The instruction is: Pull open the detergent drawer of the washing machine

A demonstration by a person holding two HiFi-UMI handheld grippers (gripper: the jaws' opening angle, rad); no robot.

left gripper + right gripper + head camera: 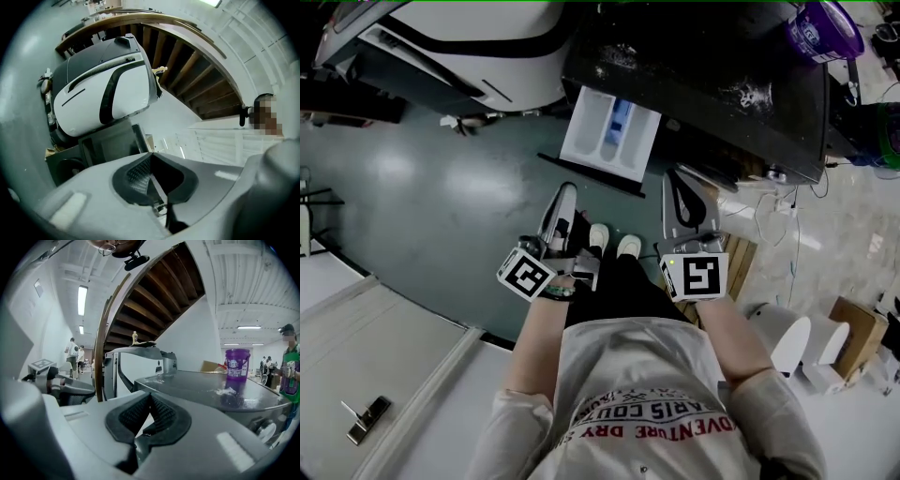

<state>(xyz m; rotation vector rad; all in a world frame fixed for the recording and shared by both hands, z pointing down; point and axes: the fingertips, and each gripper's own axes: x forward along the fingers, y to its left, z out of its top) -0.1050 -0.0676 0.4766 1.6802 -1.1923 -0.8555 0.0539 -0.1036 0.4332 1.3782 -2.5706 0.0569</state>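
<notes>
1. Looked like a large open hall run as a workshop or test floor, not a home.
2. Showed a high white ribbed ceiling [248, 282] with strip lights [82, 300], plus a broad staircase [150, 301] with bare timber beams underneath.
3. Had a painted floor [441, 187], with loose cables [794, 234] and a cardboard box [853, 336] lying around a free-standing washing machine [703, 66].
4. Held a big white-and-black machine [103, 89], with people [74, 352] standing far off.
</notes>
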